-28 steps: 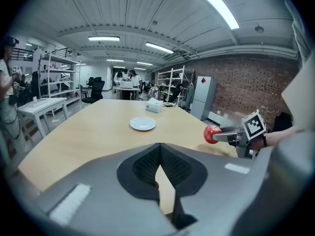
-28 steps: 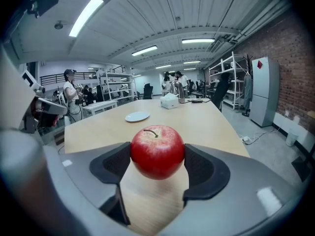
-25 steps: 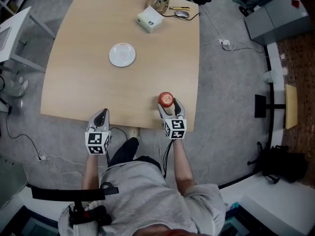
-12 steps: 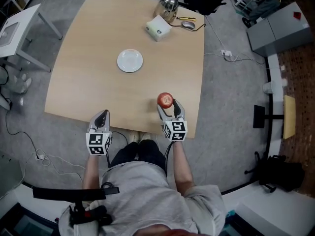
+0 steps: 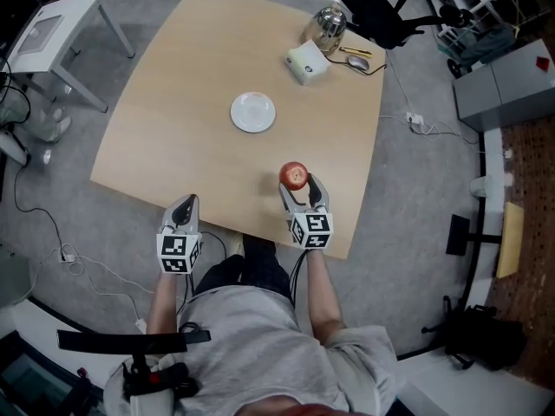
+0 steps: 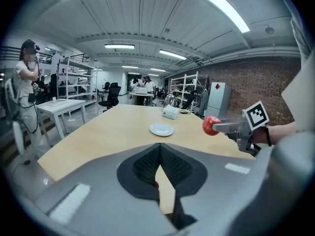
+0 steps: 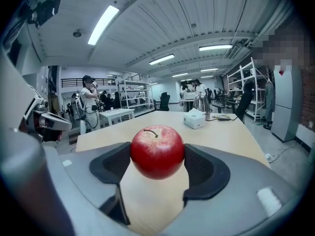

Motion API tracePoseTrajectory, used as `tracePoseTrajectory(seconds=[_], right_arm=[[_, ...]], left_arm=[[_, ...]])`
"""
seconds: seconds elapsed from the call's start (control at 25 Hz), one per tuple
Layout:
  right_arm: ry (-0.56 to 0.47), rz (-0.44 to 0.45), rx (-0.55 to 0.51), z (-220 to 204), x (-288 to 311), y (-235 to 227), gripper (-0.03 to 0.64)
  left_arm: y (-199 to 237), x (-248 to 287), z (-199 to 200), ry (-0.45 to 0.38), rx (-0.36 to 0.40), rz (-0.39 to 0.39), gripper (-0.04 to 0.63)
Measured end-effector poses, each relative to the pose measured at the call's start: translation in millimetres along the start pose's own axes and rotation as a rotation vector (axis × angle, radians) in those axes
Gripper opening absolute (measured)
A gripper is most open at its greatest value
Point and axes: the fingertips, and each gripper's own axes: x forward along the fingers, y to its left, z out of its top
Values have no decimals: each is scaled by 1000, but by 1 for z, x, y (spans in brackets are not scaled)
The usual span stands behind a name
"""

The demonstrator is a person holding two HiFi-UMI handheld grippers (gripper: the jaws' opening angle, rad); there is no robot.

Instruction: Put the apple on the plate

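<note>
Apple (image 7: 157, 151): firm, smooth, we judge slippery and bruisable; our right gripper (image 5: 298, 185) clamps its widest girth. Left gripper (image 6: 158, 151) closed, empty. Plate (image 5: 253, 112) bare.

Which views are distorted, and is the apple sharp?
Both gripper views: strong fisheye, dark corners, ceiling lights bent. Right gripper view: apple large and sharp. Head view: little distortion, even light, apple small but clear.
</note>
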Motion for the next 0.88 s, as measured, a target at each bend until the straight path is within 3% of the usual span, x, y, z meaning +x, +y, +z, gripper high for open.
tracePoseTrajectory(seconds=[0.88], right_arm=[[13, 189, -85, 38, 89, 26, 347]], left_arm=[[42, -2, -5, 12, -99, 158, 20]])
